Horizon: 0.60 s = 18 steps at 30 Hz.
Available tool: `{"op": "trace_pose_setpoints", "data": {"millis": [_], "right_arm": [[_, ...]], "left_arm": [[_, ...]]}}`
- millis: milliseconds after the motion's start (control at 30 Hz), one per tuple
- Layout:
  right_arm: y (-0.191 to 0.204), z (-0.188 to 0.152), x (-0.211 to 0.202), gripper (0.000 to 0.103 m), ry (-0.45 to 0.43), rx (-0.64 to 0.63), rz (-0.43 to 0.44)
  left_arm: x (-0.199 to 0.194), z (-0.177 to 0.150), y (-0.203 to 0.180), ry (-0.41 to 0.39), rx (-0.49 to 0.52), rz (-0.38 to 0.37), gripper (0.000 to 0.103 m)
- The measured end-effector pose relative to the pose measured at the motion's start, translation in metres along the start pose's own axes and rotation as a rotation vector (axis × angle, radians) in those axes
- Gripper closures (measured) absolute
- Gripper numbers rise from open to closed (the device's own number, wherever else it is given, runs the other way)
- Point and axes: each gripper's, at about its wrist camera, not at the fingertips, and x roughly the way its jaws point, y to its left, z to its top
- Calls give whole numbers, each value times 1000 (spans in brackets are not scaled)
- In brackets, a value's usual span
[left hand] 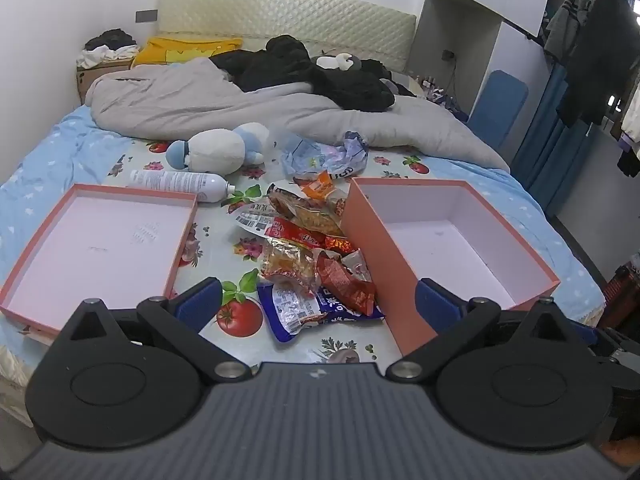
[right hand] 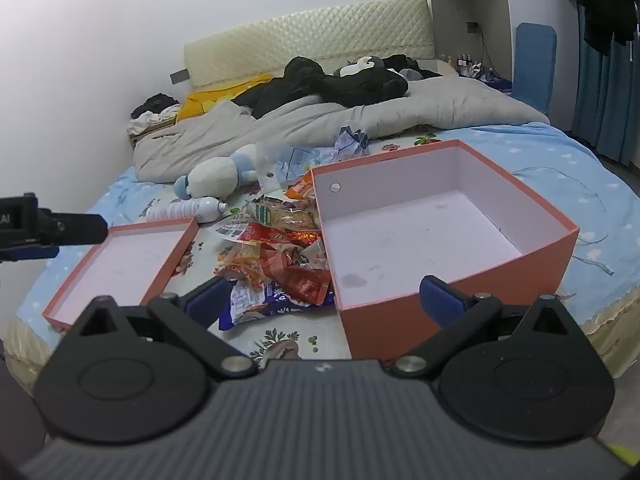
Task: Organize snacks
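A pile of snack packets [left hand: 312, 248] lies on the bed between an empty orange box [left hand: 448, 248] on the right and its shallow orange lid [left hand: 100, 248] on the left. A blue packet [left hand: 312, 312] is the nearest of the pile. My left gripper [left hand: 318, 300] is open and empty, just short of the pile. My right gripper [right hand: 324, 300] is open and empty, over the blue packet [right hand: 260, 308] and the box's near wall [right hand: 380, 320]. The pile [right hand: 280, 256], box and lid [right hand: 124, 260] also show there. The left gripper's body [right hand: 48, 228] enters at the left edge.
A white spray bottle [left hand: 180, 184], a blue-and-white plush toy [left hand: 224, 148] and a crumpled plastic bag [left hand: 324, 156] lie behind the pile. A grey duvet [left hand: 240, 104] with black clothes covers the far bed. Curtains and hanging clothes [left hand: 592, 60] stand at the right.
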Motion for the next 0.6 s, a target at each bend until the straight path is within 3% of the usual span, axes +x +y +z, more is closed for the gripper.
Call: {"op": "trace_pose_setpoints", "data": {"millis": [600], "right_arm": [[9, 2, 3, 0, 8, -38, 18]], "left_arm": [[-1, 4, 0, 19, 12, 2, 0]]}}
